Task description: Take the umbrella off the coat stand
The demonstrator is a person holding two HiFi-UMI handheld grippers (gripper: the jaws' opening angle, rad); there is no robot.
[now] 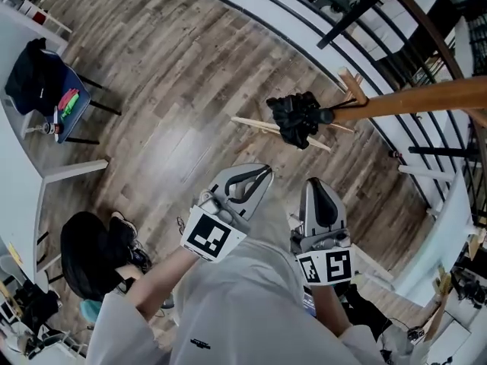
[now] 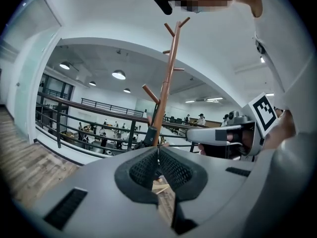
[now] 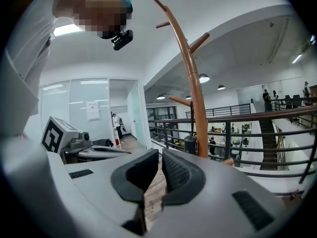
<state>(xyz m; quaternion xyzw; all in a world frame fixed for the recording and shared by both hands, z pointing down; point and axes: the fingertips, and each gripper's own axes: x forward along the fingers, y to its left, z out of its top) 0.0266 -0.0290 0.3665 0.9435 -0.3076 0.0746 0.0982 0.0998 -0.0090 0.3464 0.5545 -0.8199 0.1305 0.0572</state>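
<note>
A black folded umbrella (image 1: 297, 119) hangs low on the brown wooden coat stand (image 1: 426, 101), just beyond both grippers in the head view. My left gripper (image 1: 251, 179) is shut with nothing in it and points at the umbrella from short of it. My right gripper (image 1: 319, 192) lies beside it, jaws together and empty. The left gripper view has the umbrella (image 2: 148, 135) against the pole (image 2: 168, 73), above the closed fingertips (image 2: 158, 151). In the right gripper view the umbrella (image 3: 190, 144) hangs by its strap next to the pole (image 3: 194, 88), beyond the jaws (image 3: 159, 155).
A black metal railing (image 1: 365, 21) runs behind the stand, with a drop to a lower floor beyond it. At the left stand a blue chair (image 1: 72, 105) bearing a black bag (image 1: 34, 78), and a white table (image 1: 19, 166). A dark bundle (image 1: 91, 253) lies lower left.
</note>
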